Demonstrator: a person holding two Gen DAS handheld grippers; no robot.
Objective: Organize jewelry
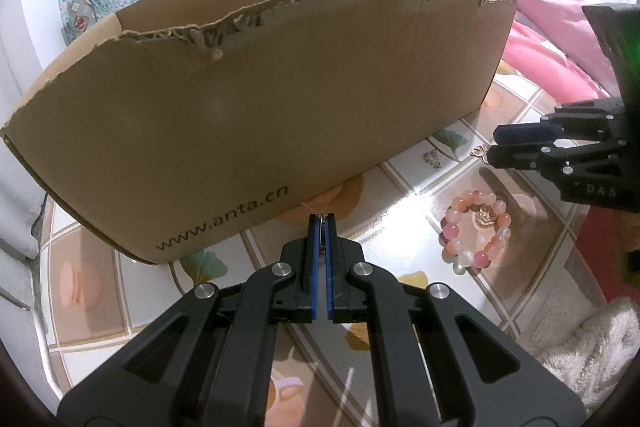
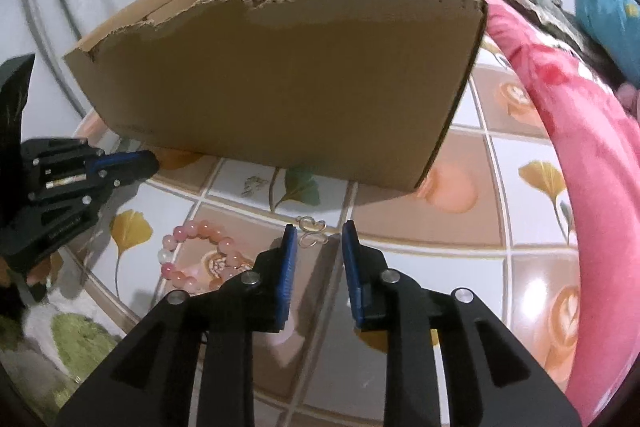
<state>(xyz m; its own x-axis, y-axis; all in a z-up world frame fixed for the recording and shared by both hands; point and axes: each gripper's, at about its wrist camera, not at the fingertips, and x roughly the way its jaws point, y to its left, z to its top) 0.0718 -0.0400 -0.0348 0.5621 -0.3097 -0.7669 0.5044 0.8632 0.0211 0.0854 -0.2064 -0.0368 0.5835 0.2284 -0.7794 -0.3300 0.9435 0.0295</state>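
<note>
Behind bead bracelet (image 1: 476, 231); cardboard box (image 1: 256, 115).

Left gripper (image 1: 321, 223) pinching thin chain (image 1: 320, 207) beside cardboard box (image 1: 256, 115).

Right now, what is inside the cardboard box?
Only bare inner walls of the cardboard box show above its torn front edge, with no jewelry seen there. The front wall covers its floor, so what lies inside cannot be told. The bead bracelet lies outside, on the table.

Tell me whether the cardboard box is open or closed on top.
Open. The cardboard box has no lid or flaps over it; its torn front edge leaves the inner back wall visible in both wrist views.
</note>
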